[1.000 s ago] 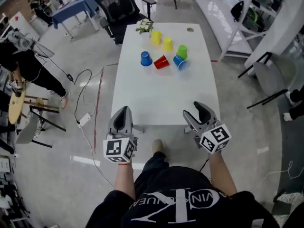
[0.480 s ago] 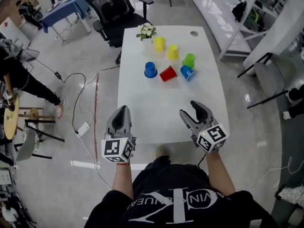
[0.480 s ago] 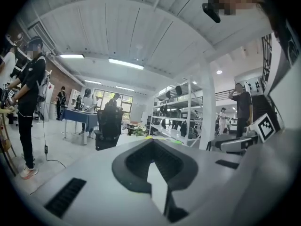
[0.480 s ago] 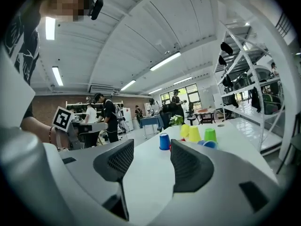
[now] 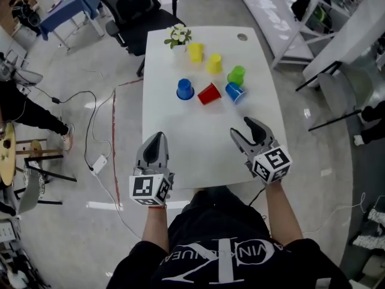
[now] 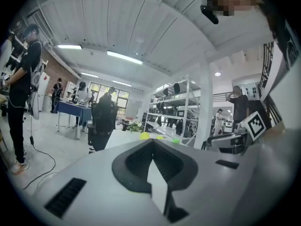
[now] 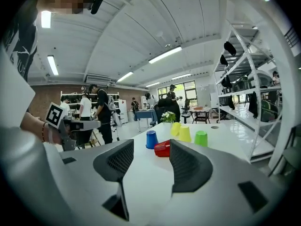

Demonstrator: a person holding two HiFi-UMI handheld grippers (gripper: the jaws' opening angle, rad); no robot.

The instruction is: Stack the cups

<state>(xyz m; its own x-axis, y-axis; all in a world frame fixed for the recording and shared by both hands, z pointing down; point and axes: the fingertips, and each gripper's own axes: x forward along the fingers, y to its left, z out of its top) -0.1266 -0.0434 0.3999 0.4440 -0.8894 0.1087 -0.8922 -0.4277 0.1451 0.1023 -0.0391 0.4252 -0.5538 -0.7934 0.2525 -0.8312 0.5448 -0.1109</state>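
Glossy tapered plastic cups (image 5: pixel 209 93) cluster on the smooth white table (image 5: pixel 192 137). The left gripper (image 5: pixel 157 139) has its jaws pressed together; the right gripper (image 5: pixel 242 127) has them spread, empty.

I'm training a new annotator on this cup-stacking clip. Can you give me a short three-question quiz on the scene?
1. True or false: the red cup lies on its side.
2. Fill in: the left gripper has its jaws together; the right gripper has them ____.
3. Which colour is the cup nearest the flower pot? A yellow B green C red
Key: 1 true; 2 apart; 3 A.
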